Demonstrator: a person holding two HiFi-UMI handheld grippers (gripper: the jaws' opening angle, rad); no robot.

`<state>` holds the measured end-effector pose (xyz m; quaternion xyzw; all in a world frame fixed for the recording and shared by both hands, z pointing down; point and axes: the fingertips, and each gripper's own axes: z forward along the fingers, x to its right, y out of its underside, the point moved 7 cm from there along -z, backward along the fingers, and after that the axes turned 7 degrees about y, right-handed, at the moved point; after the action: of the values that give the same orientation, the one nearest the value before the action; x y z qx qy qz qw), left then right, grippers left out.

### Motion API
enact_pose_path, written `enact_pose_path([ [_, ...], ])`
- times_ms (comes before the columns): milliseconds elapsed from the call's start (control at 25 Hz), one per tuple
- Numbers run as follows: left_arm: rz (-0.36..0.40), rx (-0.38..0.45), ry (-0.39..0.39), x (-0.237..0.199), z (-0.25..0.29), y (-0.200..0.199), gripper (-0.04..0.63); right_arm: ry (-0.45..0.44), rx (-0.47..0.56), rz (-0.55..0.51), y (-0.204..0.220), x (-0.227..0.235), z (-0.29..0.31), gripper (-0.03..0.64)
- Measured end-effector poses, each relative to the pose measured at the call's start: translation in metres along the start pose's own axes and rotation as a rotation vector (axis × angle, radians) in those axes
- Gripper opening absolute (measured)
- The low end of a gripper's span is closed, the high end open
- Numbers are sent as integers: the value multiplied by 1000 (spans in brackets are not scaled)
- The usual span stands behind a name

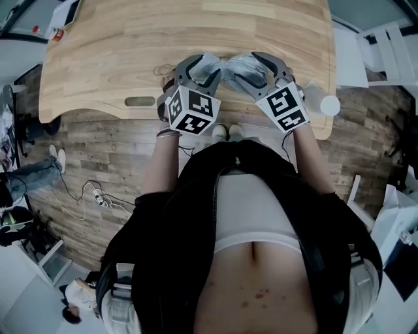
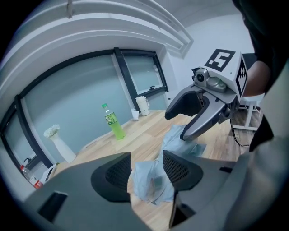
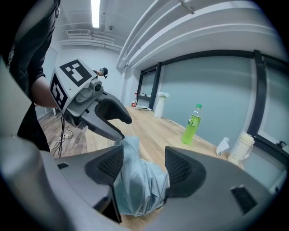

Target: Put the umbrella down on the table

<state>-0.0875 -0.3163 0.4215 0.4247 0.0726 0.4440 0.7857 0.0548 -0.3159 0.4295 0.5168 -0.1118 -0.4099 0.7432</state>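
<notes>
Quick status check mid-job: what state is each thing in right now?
umbrella: folded, over the table; touching it or not, cannot tell
left tongs: shut on the umbrella
right tongs: shut on the umbrella
green bottle: upright, cap on, standing on the table

Bright even light; ceiling lamp (image 3: 95, 11) glare; fisheye-warped dark corners.
</notes>
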Motion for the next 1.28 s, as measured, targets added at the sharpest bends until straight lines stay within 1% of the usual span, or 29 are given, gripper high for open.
enact_pose_path([
  [120, -36, 41, -17, -3, -6, -4, 222, 29, 38, 63, -6, 4, -5, 302],
  [360, -88, 119, -76, -9, -16, -10, 222, 117, 135, 195, -13, 12, -11, 302],
  [480, -114, 149, -89, -11, -20, -13, 219, 145, 156, 209, -16, 15, -15, 302],
  [640, -126, 186, -114, -14, -27, -19, 215, 170, 184, 238, -23, 18, -19, 301],
  [800, -170, 252, -118, -13, -31, -24, 197, 184, 211, 243, -33, 20, -22, 298],
  [880, -183, 279, -123, -14, -33, -26, 185, 189, 224, 244, -39, 20, -24, 262],
  [1080, -200, 335, -138, -20, -41, -33, 136, 219, 249, 259, -49, 24, -29, 220],
  [1200, -202, 368, -156, -21, -46, -36, 101, 230, 257, 266, -53, 25, -30, 178],
  [1280, -207, 384, -160, -23, -48, -37, 84, 244, 258, 264, -55, 26, -31, 133],
])
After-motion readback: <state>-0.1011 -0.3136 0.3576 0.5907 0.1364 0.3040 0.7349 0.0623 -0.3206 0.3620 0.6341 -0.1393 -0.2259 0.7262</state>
